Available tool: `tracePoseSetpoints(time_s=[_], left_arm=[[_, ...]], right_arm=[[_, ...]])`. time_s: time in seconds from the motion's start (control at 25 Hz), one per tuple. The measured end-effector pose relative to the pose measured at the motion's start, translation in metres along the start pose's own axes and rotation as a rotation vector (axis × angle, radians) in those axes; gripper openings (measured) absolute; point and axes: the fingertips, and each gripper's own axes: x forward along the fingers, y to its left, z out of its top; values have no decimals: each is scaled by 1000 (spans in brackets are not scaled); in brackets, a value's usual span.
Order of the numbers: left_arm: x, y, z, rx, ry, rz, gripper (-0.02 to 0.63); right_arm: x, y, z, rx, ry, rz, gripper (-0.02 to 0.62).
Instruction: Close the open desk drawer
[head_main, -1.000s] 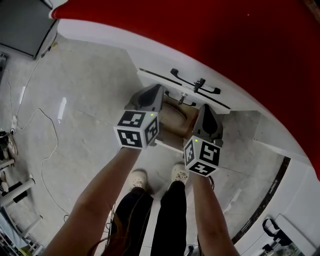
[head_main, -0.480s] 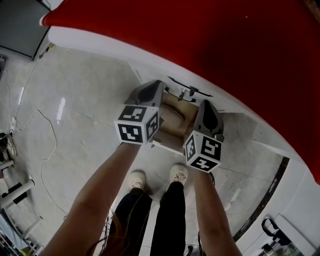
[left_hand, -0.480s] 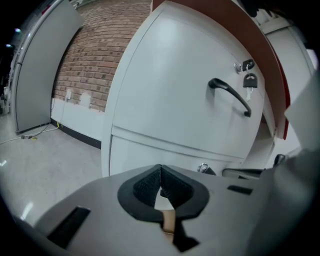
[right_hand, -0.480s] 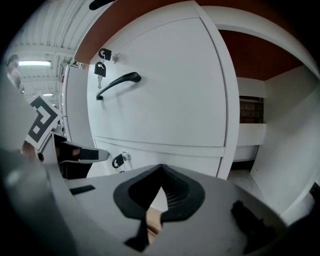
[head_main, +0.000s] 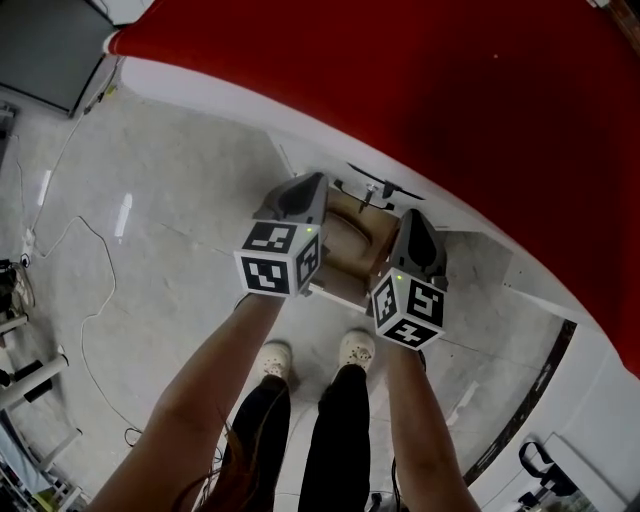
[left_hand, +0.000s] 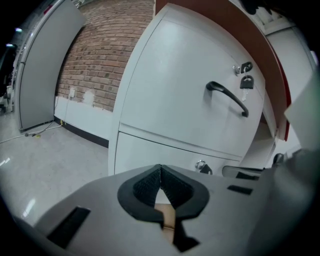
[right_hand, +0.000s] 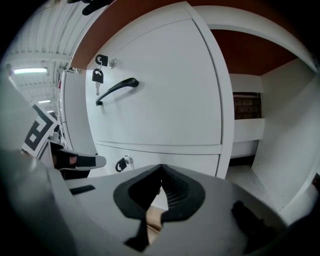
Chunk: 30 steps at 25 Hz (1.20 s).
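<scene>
We see the left gripper (left_hand: 160, 169) with its two dark ribbed pads (left_hand: 146, 186) pressed together at the tips, and nothing is caught between them. The right gripper (right_hand: 161, 168) looks the same, its jaws shut on nothing. A small tan patch shows through the gap below each pair of pads, and we cannot tell what it is. Just past both sets of tips, low in each gripper view, stands the white front of the drawer (left_hand: 150, 150), with a small round lock (left_hand: 200, 164) near its upper edge. We cannot tell whether the tips touch that front or stop just short of it. In the head view the drawer is pulled out from the cabinet, and its tan inside (head_main: 352, 238) shows at the centre of the frame, between the two grippers. The left gripper sits at its left corner and the right gripper at its right corner, each marker cube nearer to us than the drawer. Above the drawer, in the upper part of both gripper views, we see a larger white panel (right_hand: 160, 75) with a curved black handle (left_hand: 227, 95) and keys (left_hand: 245, 81) hanging from a lock. The red desk top (head_main: 450, 90) fills the upper right of the head view. The pale stone floor (head_main: 170, 200) takes up the left side. Our white shoes (head_main: 272, 358) are at lower centre.
</scene>
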Motion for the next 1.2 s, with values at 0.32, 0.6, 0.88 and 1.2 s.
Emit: tracePoseSetpoints(time_s=[0.32,0.6,0.88,1.2], left_arm=[[-71,-33,29,18,-59,-40,5],[-175,-90,97,68,-149,-123,5],[-297,-150,201,108,-258,-166,6],[-386,-211,247,124,-284,-222,5]], right_arm=[[-56,23,31,-19,15,29,5],[-142,70,98,-10,-2,77,5],[-251,108,220,-18,-128,136,5],[-349,128,313,-36,-238,163,5]])
